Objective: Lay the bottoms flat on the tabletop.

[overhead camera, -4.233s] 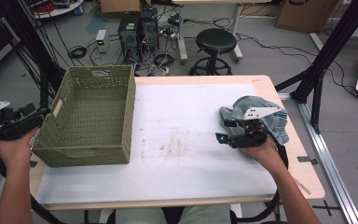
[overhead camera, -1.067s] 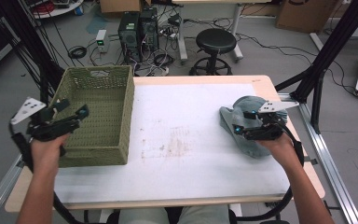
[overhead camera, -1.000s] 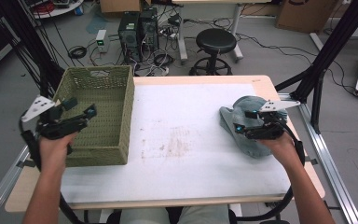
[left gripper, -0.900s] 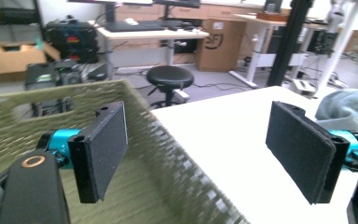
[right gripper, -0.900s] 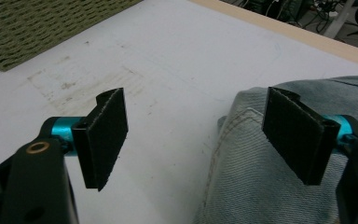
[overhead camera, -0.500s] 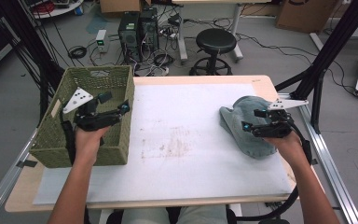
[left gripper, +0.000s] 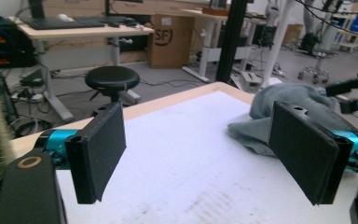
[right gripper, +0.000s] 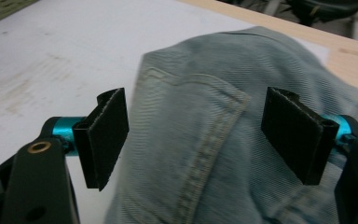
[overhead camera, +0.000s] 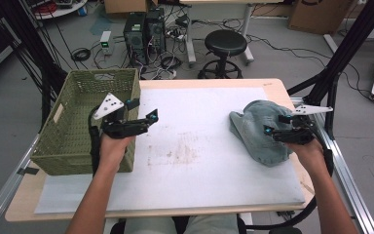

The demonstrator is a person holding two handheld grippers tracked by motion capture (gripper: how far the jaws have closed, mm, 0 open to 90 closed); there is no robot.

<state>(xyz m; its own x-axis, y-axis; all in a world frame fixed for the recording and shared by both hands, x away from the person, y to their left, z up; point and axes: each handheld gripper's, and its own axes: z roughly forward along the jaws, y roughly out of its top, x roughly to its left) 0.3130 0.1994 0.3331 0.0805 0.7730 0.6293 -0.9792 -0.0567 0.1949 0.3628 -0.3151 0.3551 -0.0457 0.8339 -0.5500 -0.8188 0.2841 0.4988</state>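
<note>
Judging by how things lie, the work has barely begun: the jeans sit crumpled in a heap at the right side of the worktop, near its far right corner, not yet gripped, spread or lifted. The basket stands at the left edge, and nothing can be seen inside it. The right gripper hovers over the heap's near edge with its jaws released; in the right gripper view a back pocket with its seam lies between and below the pads, untouched as far as I can tell. The left gripper is over the worktop just beside the basket, pointing toward the jeans, jaws released and nothing between them. Left to do, as I read it: take hold of the denim and either fold it or carry it to the basket.

Readable writing is scarce: a cardboard box in the left gripper view carries the letters "SF". The jeans show no legible label.
</note>
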